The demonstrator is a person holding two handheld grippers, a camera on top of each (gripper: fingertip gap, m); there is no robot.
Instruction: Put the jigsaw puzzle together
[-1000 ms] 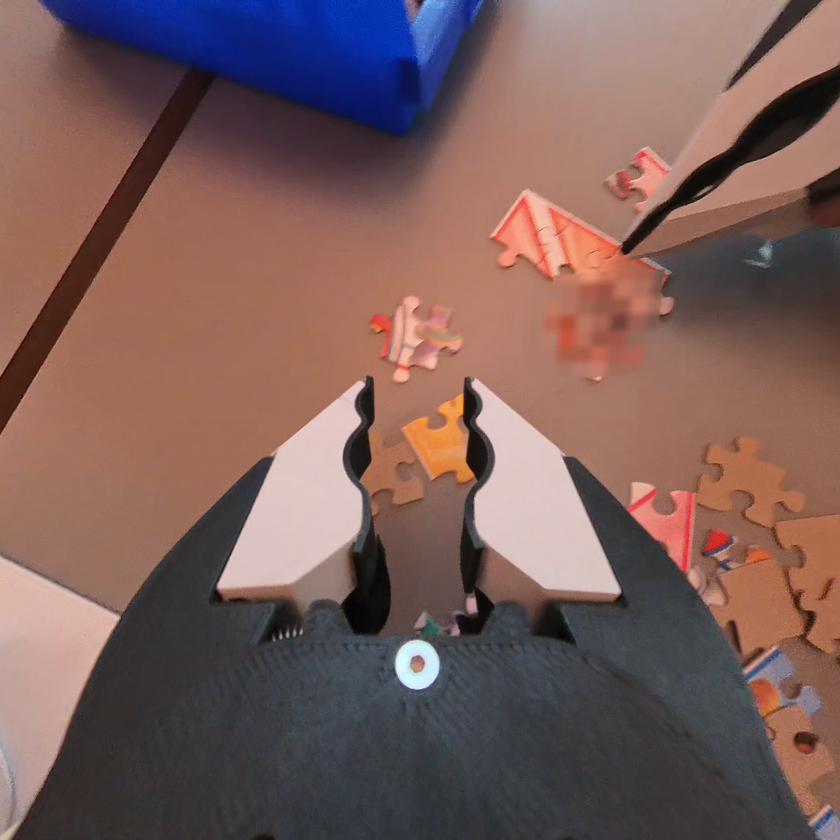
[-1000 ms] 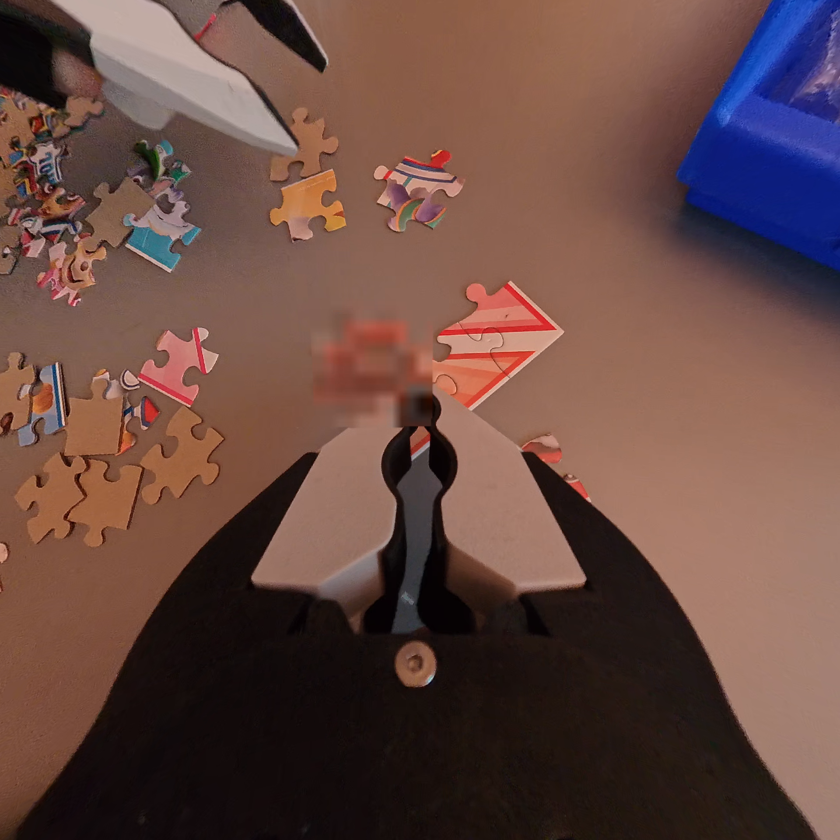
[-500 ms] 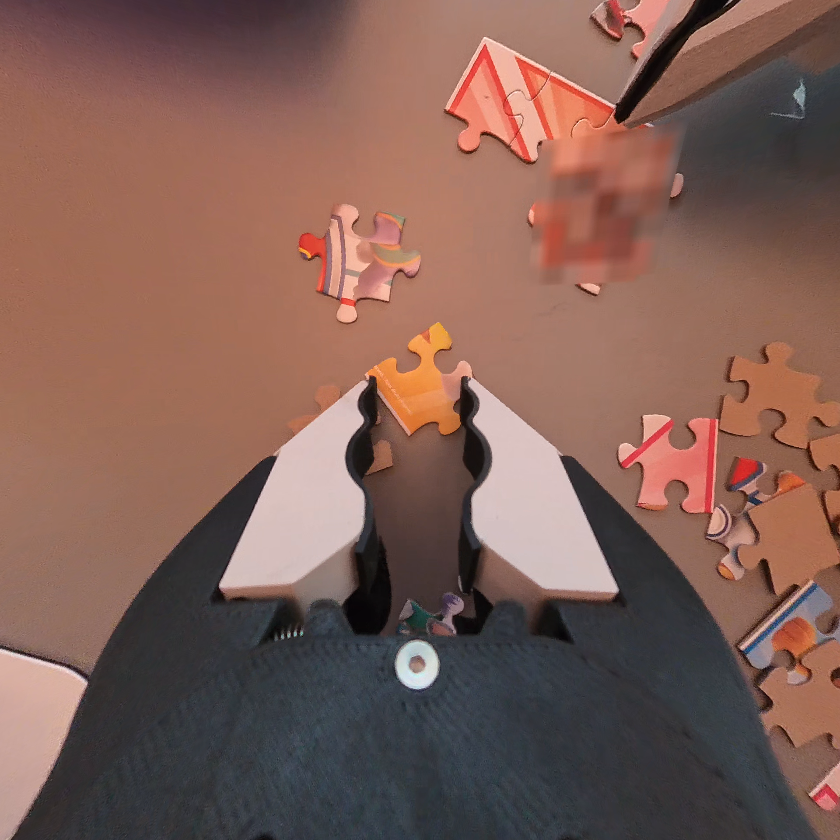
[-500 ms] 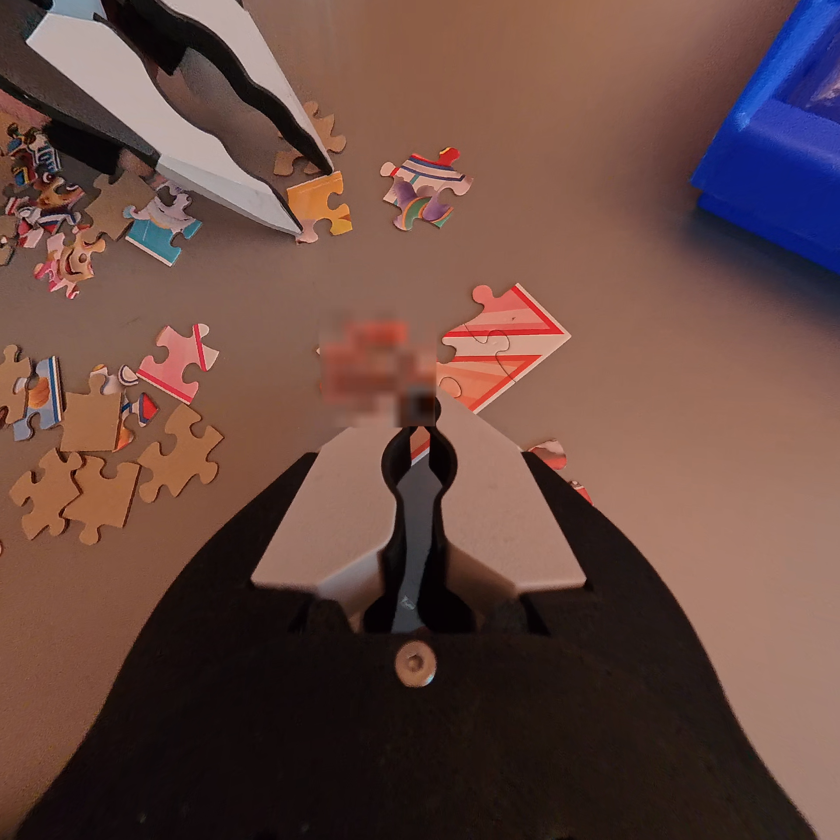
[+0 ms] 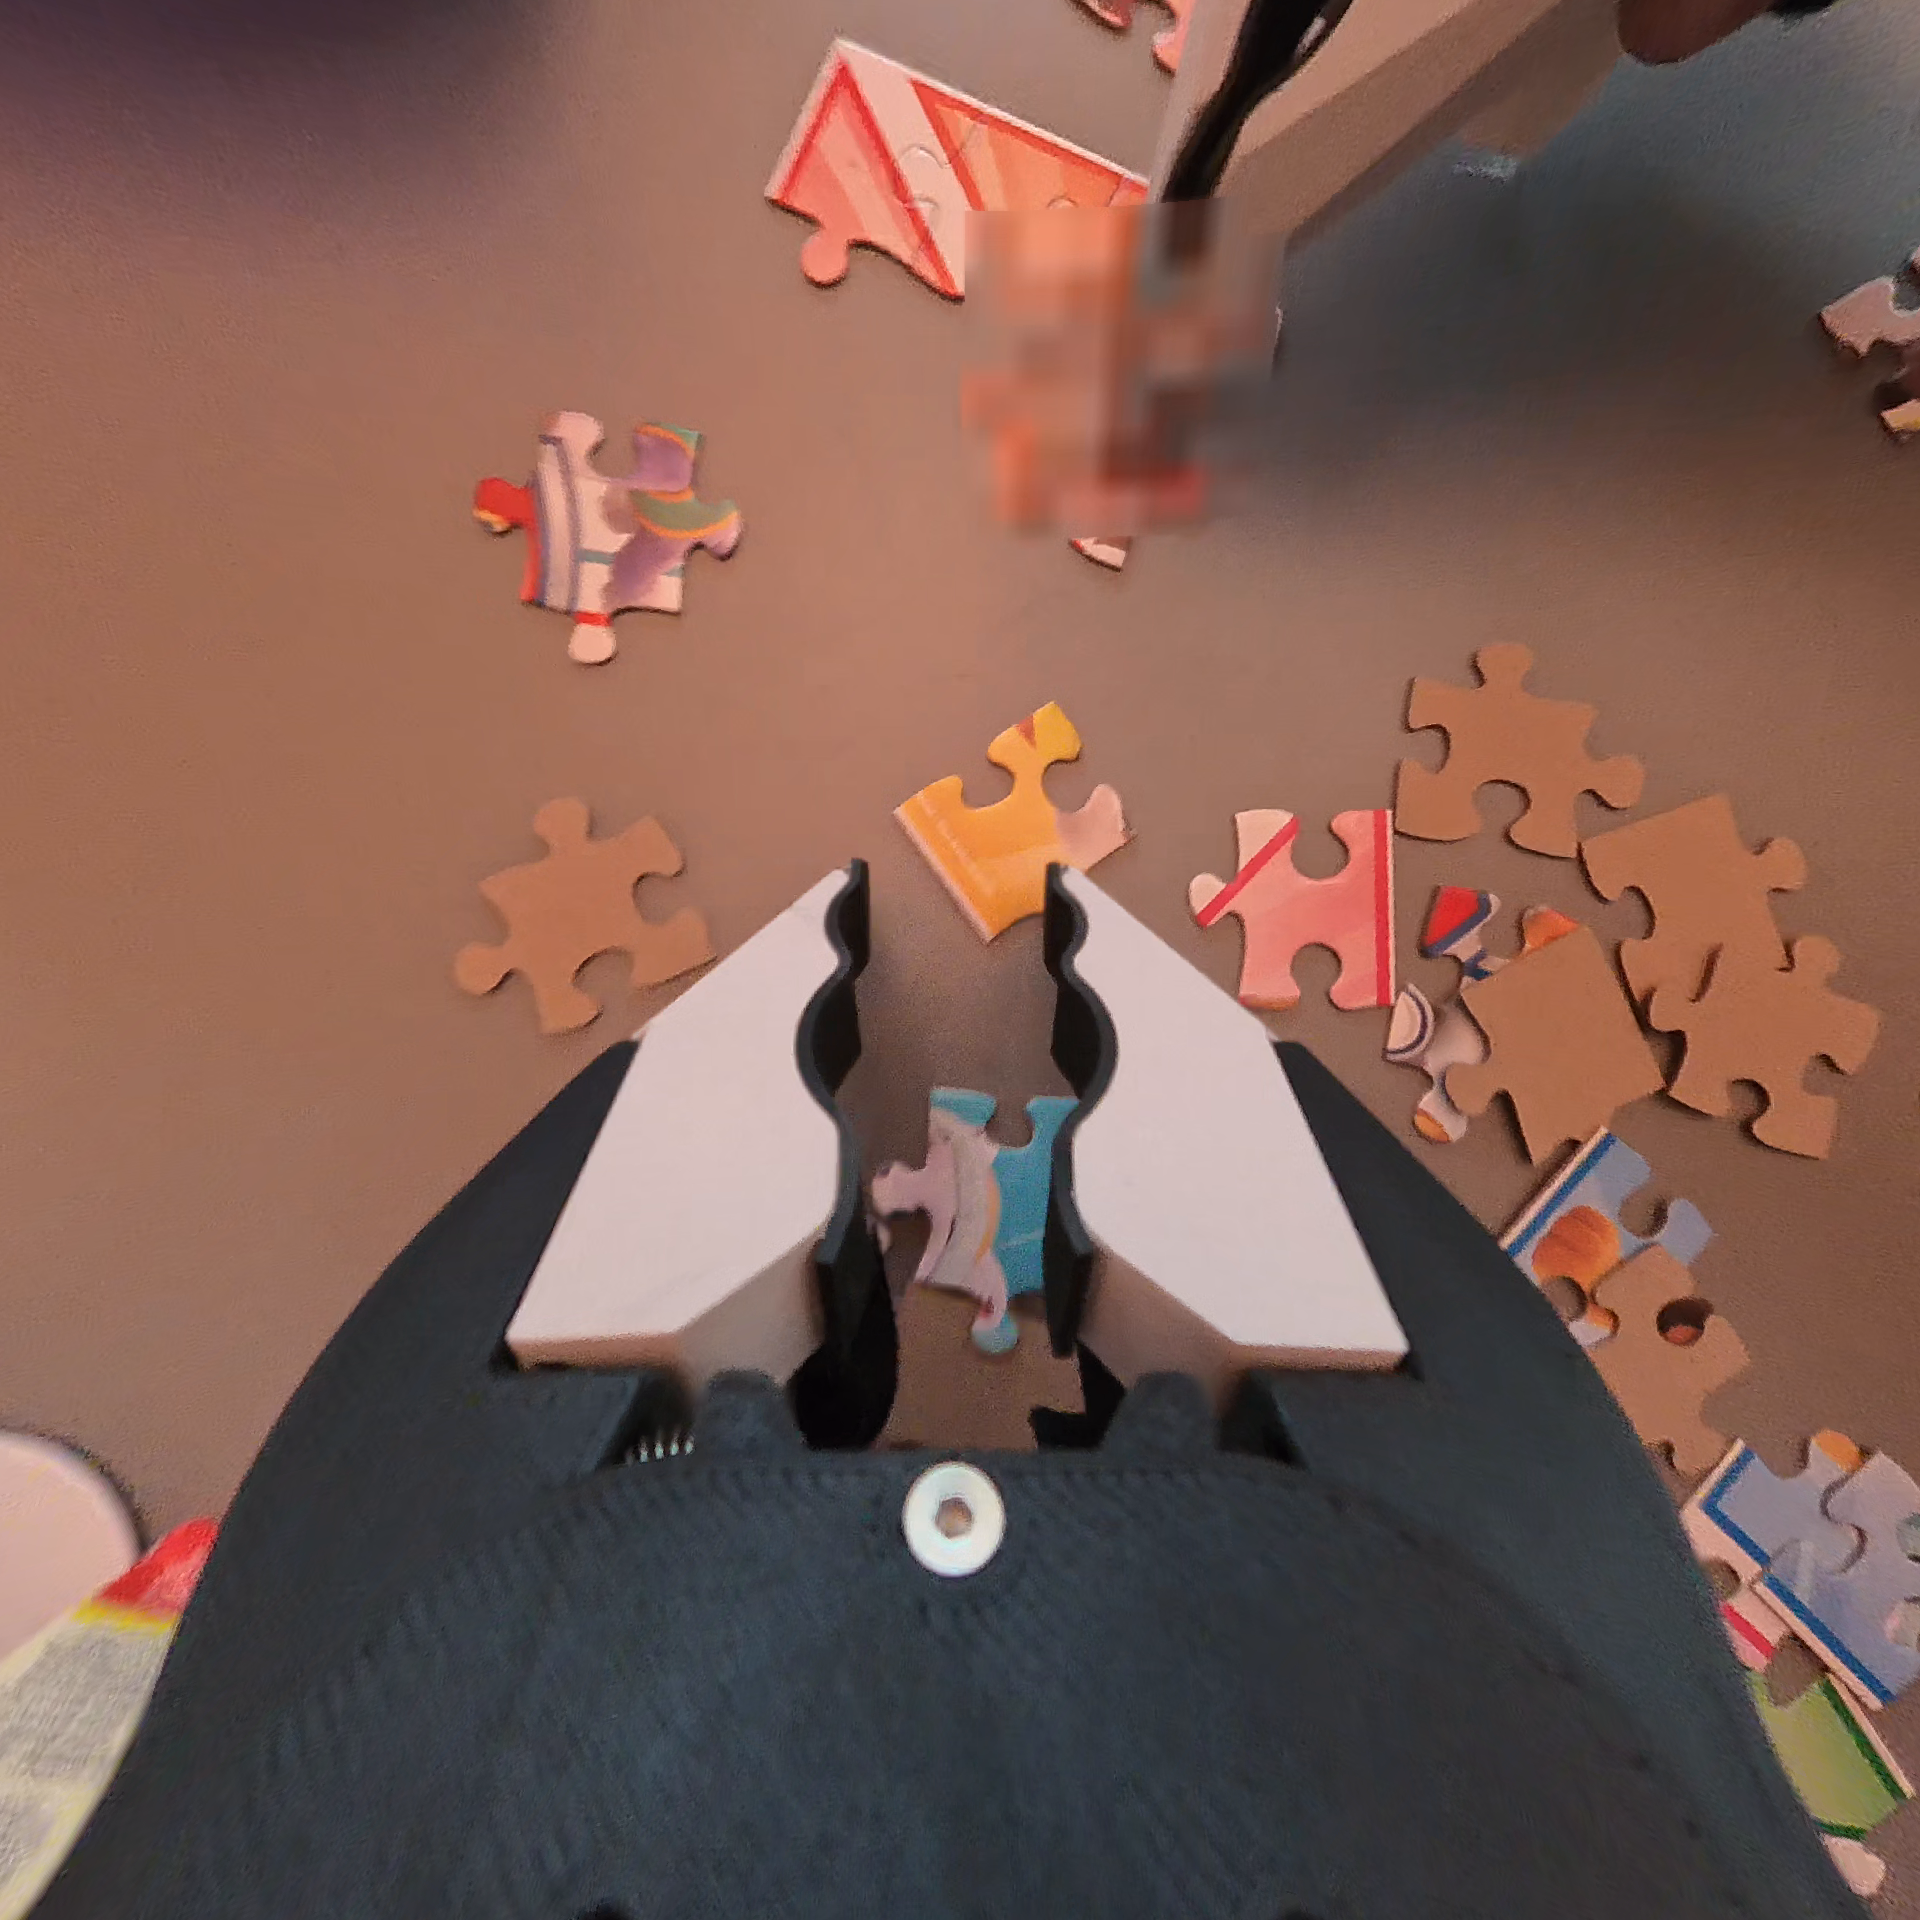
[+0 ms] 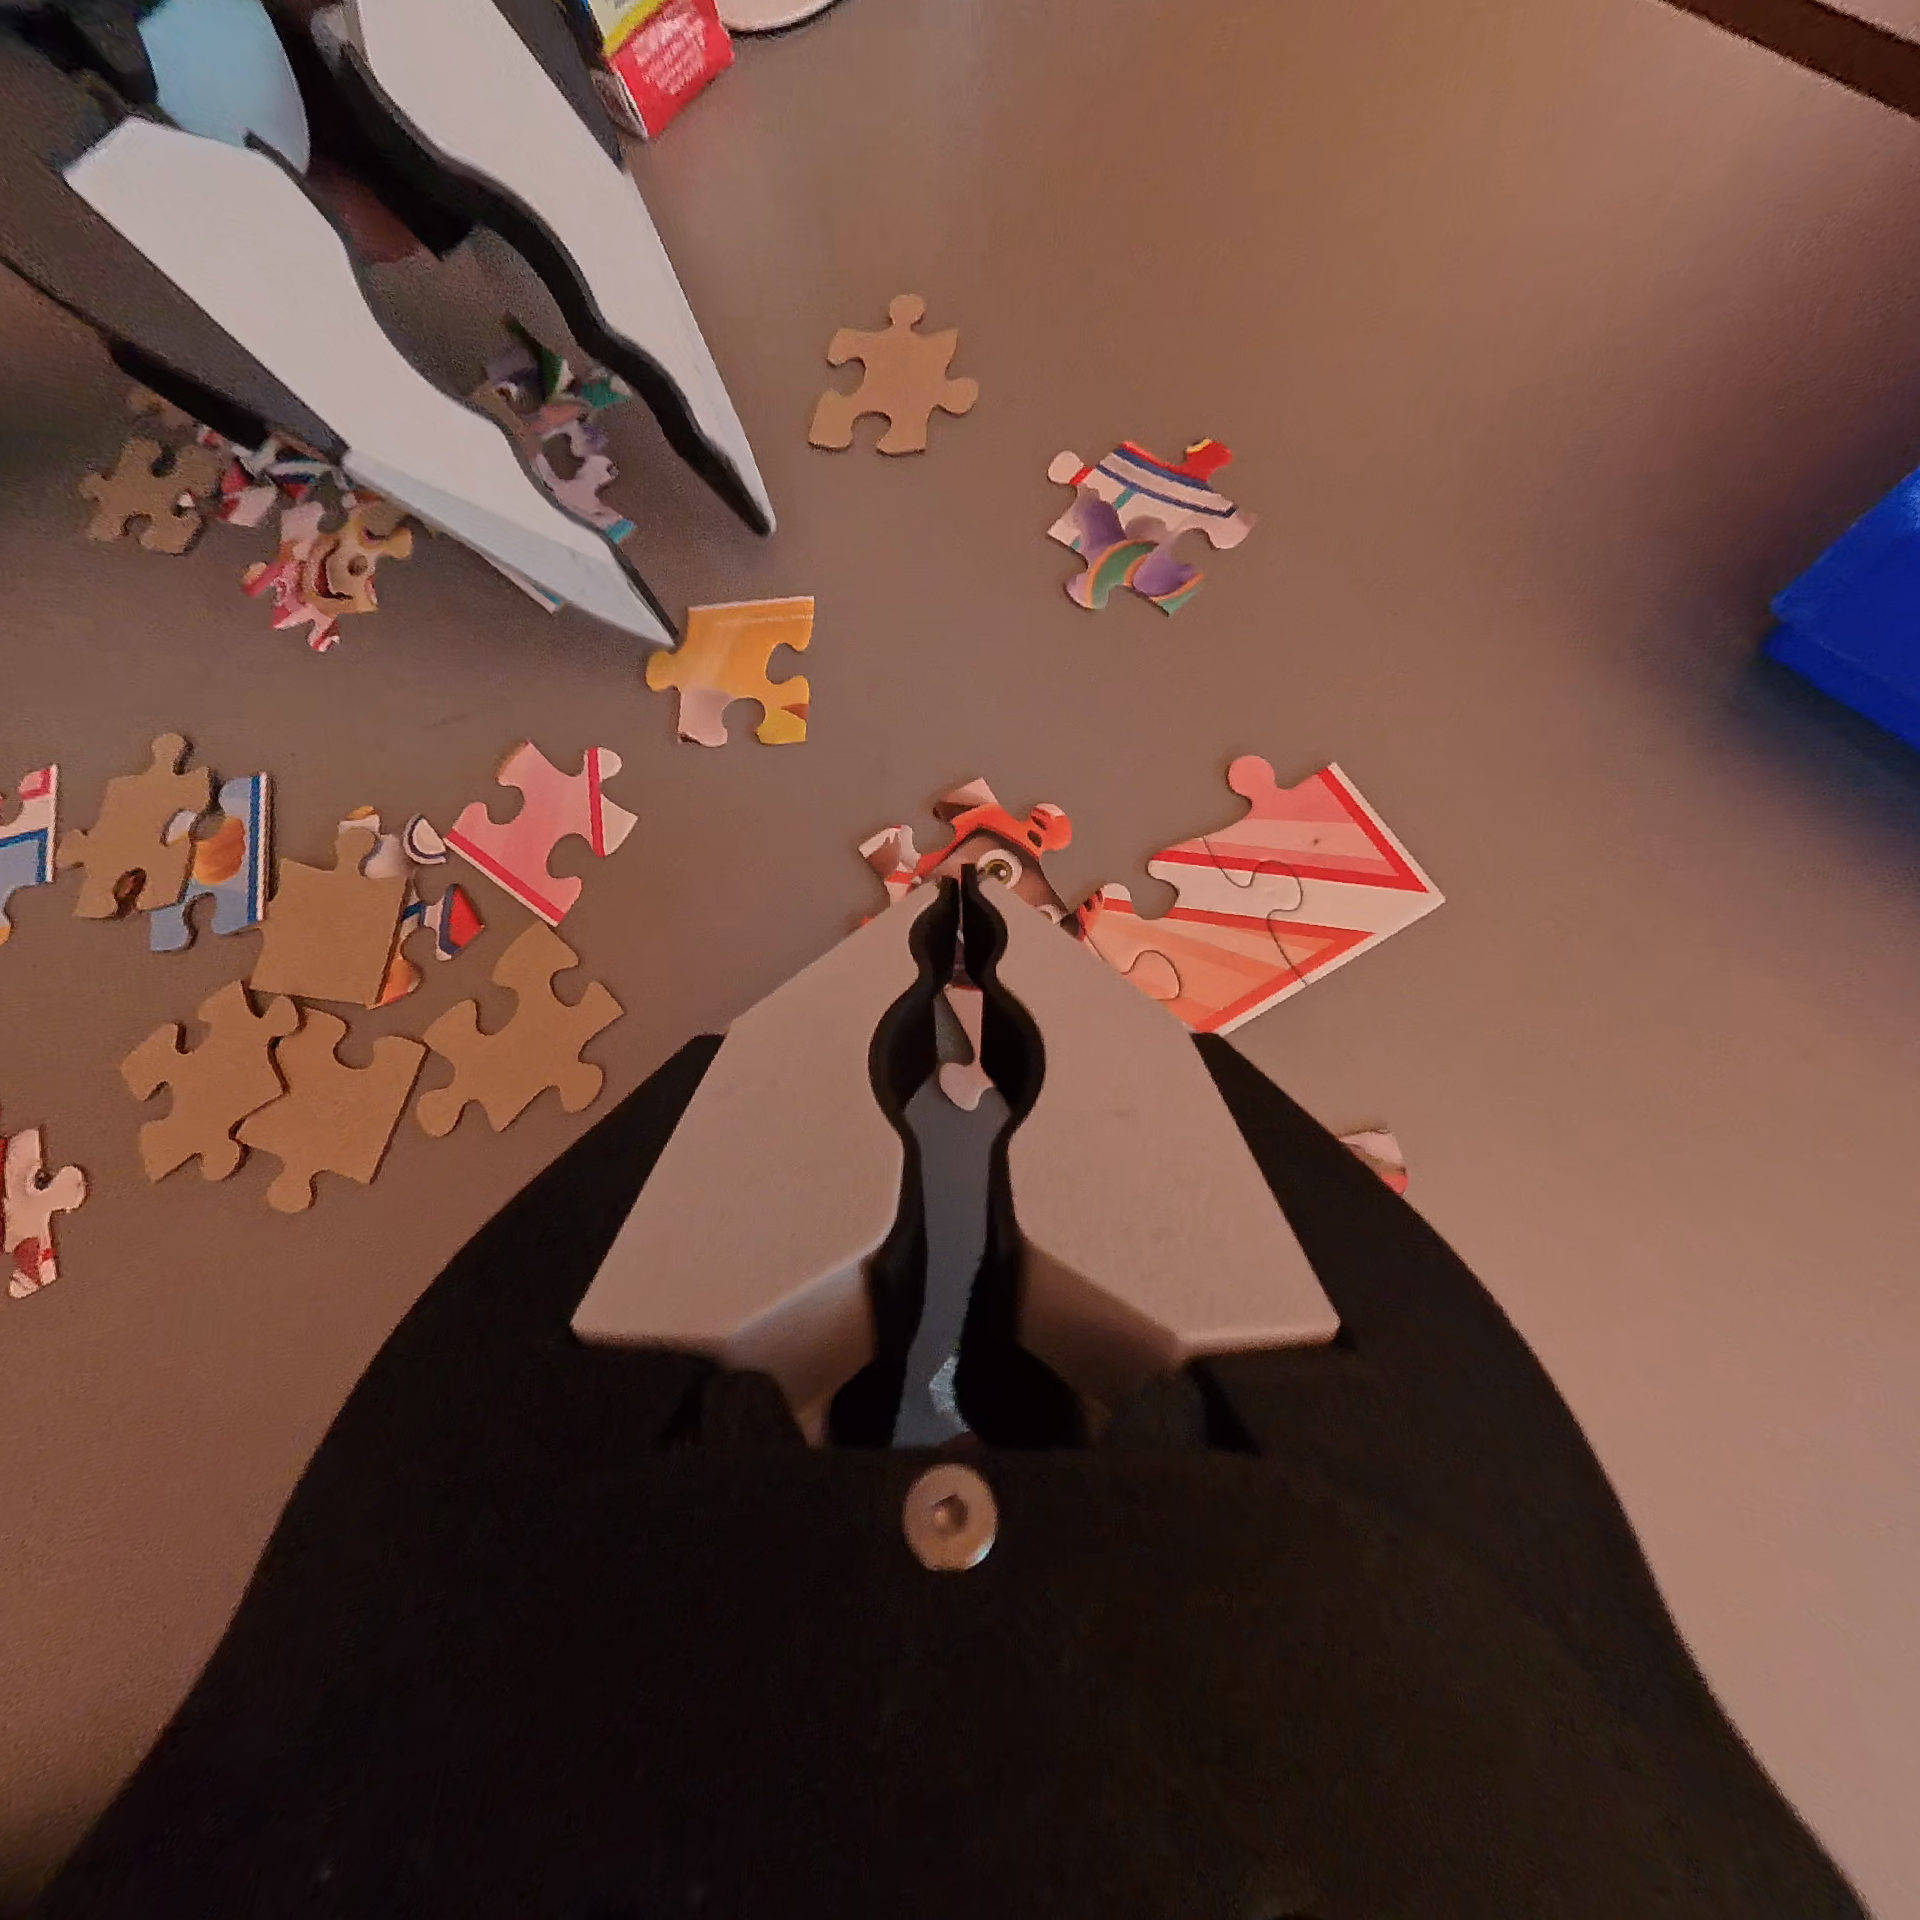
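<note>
Spread left gripper [image 5: 951, 883] hovers at frame centre over the flat yellow-orange cardboard jigsaw piece [image 5: 1013, 831]. Light, thin and bendable (likely slippery), so pinch across its edges. Right gripper [image 6: 958, 883], pressed together, touches the assembled red-striped puzzle section [image 6: 1273, 899].

Dim warm indoor light, soft shadows on the brown table [image 5: 312, 727], motion blur in left view, wide-angle edge distortion
</note>
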